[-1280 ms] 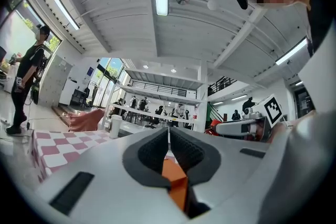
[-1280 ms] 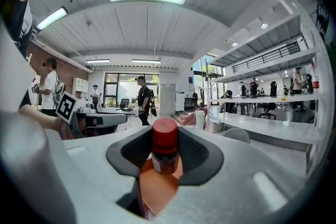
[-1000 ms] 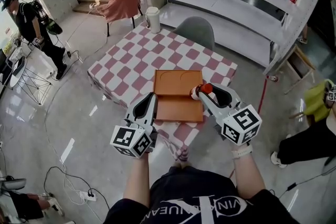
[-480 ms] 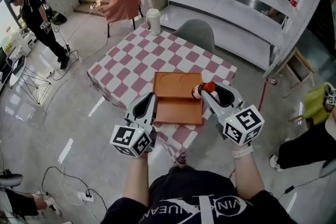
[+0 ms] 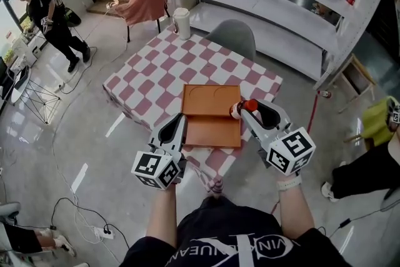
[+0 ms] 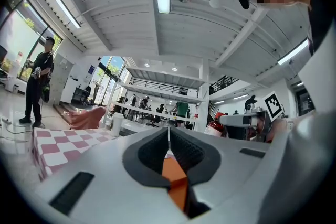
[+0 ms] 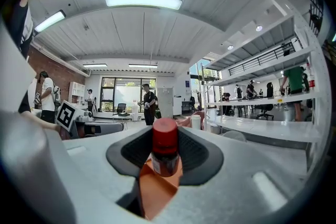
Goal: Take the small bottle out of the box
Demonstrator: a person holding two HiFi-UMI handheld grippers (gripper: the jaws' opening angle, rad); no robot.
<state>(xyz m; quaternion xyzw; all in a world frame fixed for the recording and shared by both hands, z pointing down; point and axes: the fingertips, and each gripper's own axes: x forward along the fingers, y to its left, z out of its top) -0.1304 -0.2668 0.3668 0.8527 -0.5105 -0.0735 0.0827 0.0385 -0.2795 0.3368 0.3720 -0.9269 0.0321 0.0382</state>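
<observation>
The small bottle (image 5: pixel 247 105), red-capped with a dark body, is gripped in my right gripper (image 5: pixel 242 110) above the right edge of the flat orange box (image 5: pixel 209 114). In the right gripper view the bottle (image 7: pixel 165 148) stands upright between the dark pads, with the orange box below it. My left gripper (image 5: pixel 180 117) hovers over the box's left front corner. Its jaws meet, with nothing between them, and only orange shows under them in the left gripper view. The box lies on a table (image 5: pixel 153 72) with a red-and-white checkered cloth.
A white cylindrical jug (image 5: pixel 181 23) stands at the table's far corner. A grey chair (image 5: pixel 232 36) sits behind the table, with long white shelves (image 5: pixel 281 3) beyond. A person (image 5: pixel 53 19) walks at the far left. Cables (image 5: pixel 75 209) lie on the floor.
My right gripper has drifted a little right and toward me with the bottle in it. The left gripper has barely moved. The person at far left has stepped along.
</observation>
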